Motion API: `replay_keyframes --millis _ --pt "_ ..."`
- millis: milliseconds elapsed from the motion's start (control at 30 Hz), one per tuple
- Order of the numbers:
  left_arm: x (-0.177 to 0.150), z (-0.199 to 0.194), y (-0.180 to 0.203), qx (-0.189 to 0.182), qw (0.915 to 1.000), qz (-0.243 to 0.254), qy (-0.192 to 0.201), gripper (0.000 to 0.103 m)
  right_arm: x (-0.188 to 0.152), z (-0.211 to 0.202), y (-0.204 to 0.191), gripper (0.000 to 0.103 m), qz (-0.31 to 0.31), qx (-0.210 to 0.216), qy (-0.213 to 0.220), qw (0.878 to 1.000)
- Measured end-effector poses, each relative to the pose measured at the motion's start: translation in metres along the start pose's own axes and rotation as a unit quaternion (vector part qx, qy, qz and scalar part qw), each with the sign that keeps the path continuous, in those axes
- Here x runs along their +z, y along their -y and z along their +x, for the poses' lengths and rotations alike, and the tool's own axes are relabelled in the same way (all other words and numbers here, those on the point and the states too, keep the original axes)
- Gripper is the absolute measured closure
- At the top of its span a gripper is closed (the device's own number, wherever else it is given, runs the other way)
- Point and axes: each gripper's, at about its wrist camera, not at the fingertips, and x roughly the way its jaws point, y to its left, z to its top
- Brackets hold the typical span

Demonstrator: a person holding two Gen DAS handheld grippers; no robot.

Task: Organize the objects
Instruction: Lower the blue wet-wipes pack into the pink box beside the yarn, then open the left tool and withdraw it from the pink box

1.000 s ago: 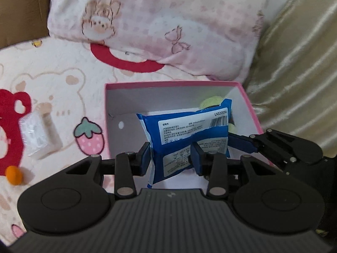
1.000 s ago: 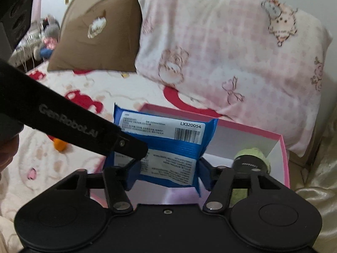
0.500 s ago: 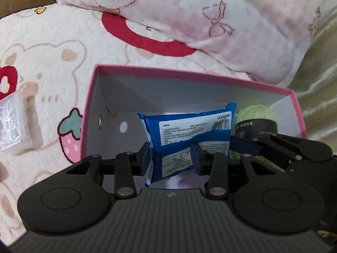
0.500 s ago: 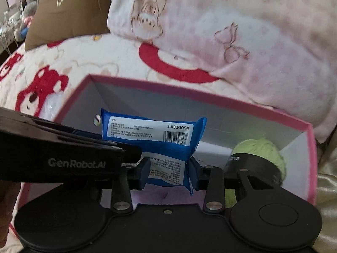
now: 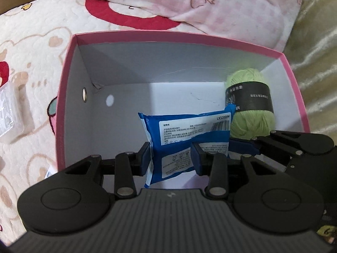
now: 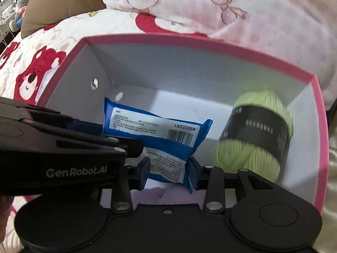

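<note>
- Left wrist view: my left claw (image 5: 171, 158) is clenched on the lower half of the blue packet (image 5: 187, 135), holding it upright inside the pink box (image 5: 69, 80). A green yarn ball (image 5: 250, 105) with a black band sits just beside the packet, at the box's right wall. My right claw (image 5: 242, 145) comes in from the right.
- Right wrist view: my right claw (image 6: 168, 169), having just been closing, pinches the blue packet (image 6: 160, 130) at its bottom edge. My left claw (image 6: 94, 130) grips its left side. The green yarn ball (image 6: 254, 135) lies to the right in the pink box (image 6: 316, 113).
</note>
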Motion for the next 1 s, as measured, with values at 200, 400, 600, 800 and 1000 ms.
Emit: replay_keyframes --millis 200,400,600,800,1000 --pt "0.003 0.0 0.003 0.001 1.0 0.008 -0.002 0.065 -0.003 -0.007 -0.005 0.06 0.005 -0.023 0.002 1.0" --pt "0.004 0.002 -0.002 0.007 0.9993 0.024 0.028 0.058 -0.004 -0.003 0.004 0.06 0.033 -0.033 0.0 0.999" --pt "0.004 -0.025 -0.003 0.005 0.9949 0.08 0.06 0.058 -0.021 -0.014 -0.003 0.061 0.043 -0.035 0.03 0.998" --pt "0.001 -0.062 -0.006 -0.025 0.9932 0.093 0.064 0.057 -0.035 -0.046 -0.009 0.061 0.047 -0.02 0.079 0.996" --pt "-0.011 -0.101 -0.007 -0.05 0.9909 0.107 0.065 0.056 -0.038 -0.081 -0.021 0.06 0.039 -0.024 0.099 0.994"
